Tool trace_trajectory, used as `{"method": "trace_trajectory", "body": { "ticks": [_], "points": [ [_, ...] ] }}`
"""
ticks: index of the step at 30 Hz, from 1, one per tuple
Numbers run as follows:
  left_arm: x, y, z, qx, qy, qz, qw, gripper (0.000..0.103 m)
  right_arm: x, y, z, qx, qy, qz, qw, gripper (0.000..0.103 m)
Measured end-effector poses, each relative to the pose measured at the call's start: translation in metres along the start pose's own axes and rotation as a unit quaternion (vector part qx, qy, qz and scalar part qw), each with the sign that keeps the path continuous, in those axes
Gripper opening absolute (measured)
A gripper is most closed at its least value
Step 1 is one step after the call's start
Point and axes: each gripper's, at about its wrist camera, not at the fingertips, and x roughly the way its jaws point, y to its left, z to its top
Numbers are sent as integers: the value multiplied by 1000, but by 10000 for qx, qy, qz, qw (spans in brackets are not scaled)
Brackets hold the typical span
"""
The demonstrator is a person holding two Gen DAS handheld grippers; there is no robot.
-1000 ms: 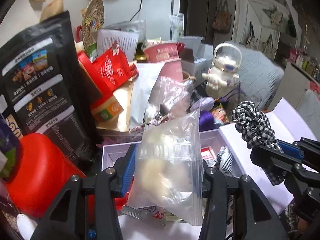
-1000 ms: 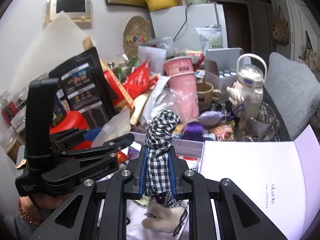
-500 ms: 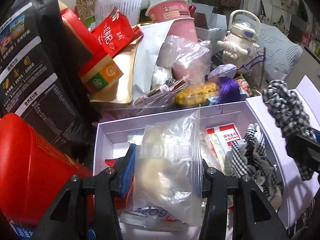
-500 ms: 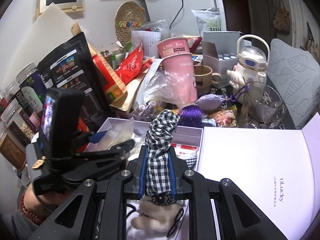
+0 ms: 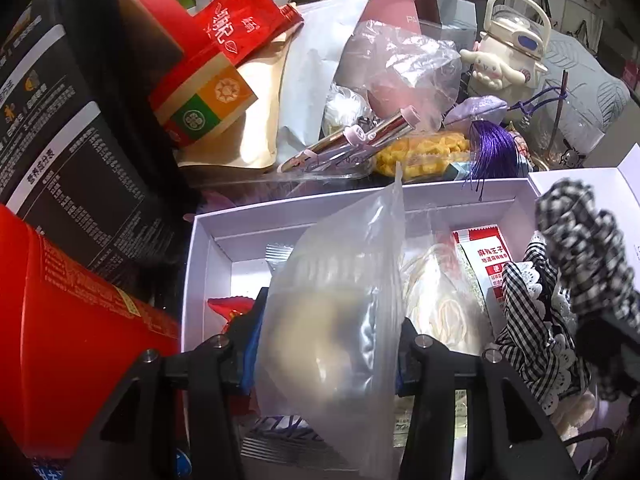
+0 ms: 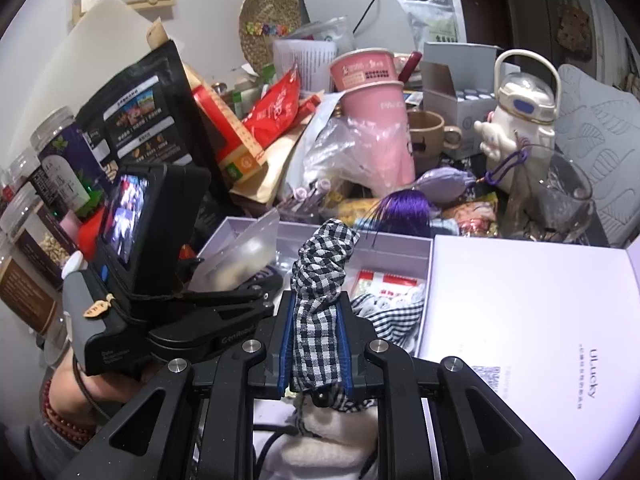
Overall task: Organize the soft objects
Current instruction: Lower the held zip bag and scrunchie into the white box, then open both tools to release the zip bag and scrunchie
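My left gripper (image 5: 328,340) holds a clear zip bag (image 5: 332,320) with something pale inside, low over the left half of the open white box (image 5: 304,208). Its jaws are opening, and the bag still sits between the pads. My right gripper (image 6: 314,344) is shut on a black-and-white checked fabric piece (image 6: 320,280) that stands up out of the jaws, above the box's near right side. The same fabric (image 5: 580,232) shows at the right edge of the left wrist view. A plush toy in a checked dress (image 5: 532,320) and snack packets lie in the box.
The box's lid (image 6: 540,320) lies open to the right. A red canister (image 5: 60,340) and a black pouch (image 5: 60,140) crowd the left side. Pink cups (image 6: 376,112), a purple tassel (image 6: 404,208), a glass (image 6: 556,200) and a white flask (image 6: 520,116) stand behind.
Both grippers have sunk toward the box. The left one has tipped downward, so the bag now hangs inside the box's left part. The checked fabric stays gripped.
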Motion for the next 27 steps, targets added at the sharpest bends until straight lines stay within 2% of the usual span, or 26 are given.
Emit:
{"method": "trace_trajectory", "body": {
  "ticks": [3, 8, 23, 25, 26, 27],
  "points": [
    [6, -4, 5, 72, 122, 14, 9999, 50, 12, -1, -3, 39, 97, -38, 9999, 19],
    [7, -5, 5, 62, 113, 33, 9999, 50, 34, -8, -10, 196, 392, -69, 9990, 19],
    [-6, -18, -3, 209, -27, 124, 9997, 51, 35, -9, -10, 251, 413, -8, 9988, 22],
    [-10, -20, -2, 224, -61, 147, 9996, 55, 32, -9, -9, 229, 400, 15, 9989, 27],
    [-13, -21, -2, 238, -120, 215, 9994, 65, 31, -9, -8, 227, 398, 30, 9989, 34],
    [-16, -21, -1, 233, -180, 291, 9991, 73, 29, -9, -8, 232, 395, 48, 9989, 35]
  ]
}}
